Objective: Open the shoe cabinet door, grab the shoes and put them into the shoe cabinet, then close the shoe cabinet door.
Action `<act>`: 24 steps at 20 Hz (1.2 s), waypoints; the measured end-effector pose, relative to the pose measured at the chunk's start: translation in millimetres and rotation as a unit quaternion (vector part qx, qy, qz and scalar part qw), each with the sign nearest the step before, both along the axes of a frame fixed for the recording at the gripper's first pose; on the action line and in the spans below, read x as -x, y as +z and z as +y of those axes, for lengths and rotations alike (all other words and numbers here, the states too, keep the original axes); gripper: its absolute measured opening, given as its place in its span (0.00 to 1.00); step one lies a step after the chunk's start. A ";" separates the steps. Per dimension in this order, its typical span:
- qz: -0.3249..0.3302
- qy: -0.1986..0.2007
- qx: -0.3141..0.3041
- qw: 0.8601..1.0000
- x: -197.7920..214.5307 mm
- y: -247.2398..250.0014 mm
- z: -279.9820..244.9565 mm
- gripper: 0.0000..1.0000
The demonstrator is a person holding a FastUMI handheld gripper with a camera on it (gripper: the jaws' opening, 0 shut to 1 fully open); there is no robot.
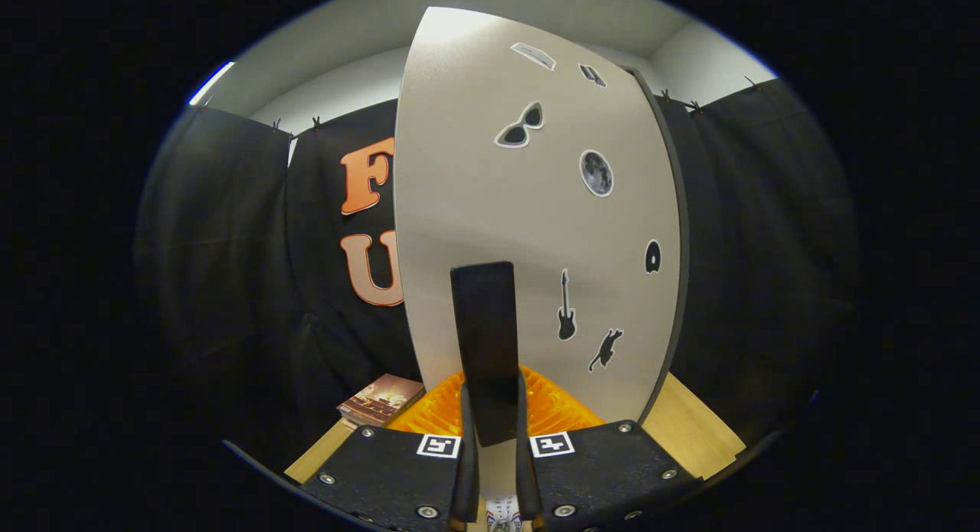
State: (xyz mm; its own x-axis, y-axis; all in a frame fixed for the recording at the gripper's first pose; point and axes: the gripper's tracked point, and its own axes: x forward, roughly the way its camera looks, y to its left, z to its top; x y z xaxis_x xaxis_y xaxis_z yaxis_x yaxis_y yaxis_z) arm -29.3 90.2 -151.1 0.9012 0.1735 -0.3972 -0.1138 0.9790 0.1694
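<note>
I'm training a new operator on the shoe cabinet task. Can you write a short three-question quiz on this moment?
1. True or false: the gripper has its fingers shut on the dark upright handle of the cabinet door.
2. Which lies beside the orange ridged thing, on the wooden surface? A) a book B) a cup C) a shoe
3. Fill in: among the stickers on the door, the one nearest the handle is shaped like a ____.

Key: 1 true; 2 A, the book; 3 guitar.
</note>
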 end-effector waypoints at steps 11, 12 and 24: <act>-0.020 -0.101 0.037 0.994 44.9 7.7 -110.7 0.13; -0.020 -0.113 0.044 0.992 46.5 6.0 -125.4 0.12; 0.013 -0.166 0.046 0.985 78.9 -16.4 -245.3 0.06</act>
